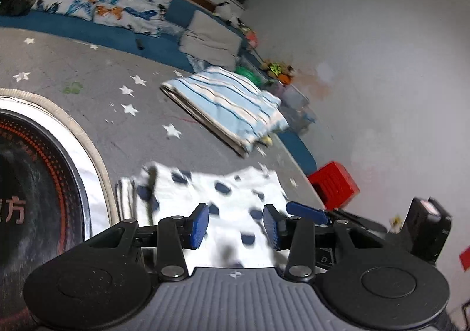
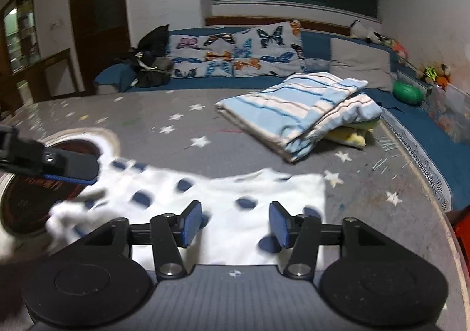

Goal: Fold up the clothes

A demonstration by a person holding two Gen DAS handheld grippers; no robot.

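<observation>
A white garment with dark blue spots point(image 1: 235, 193) lies on a grey star-patterned mat, blurred by motion. It also shows in the right wrist view point(image 2: 235, 202). My left gripper point(image 1: 236, 225) is open just above the garment, nothing between its blue pads. My right gripper point(image 2: 235, 225) is open over the garment's near edge, empty. The left gripper's finger point(image 2: 70, 169) shows at the left in the right wrist view, over the garment's left end. The right gripper's finger point(image 1: 308, 210) shows at the right in the left wrist view.
A folded blue-striped blanket point(image 2: 293, 108) lies further back on the mat point(image 2: 176, 125). A round dark mat with red dots point(image 1: 35, 184) lies at the left. A blue bench with butterfly cushions point(image 2: 235, 52) runs behind. A red box point(image 1: 335, 184) stands by the wall.
</observation>
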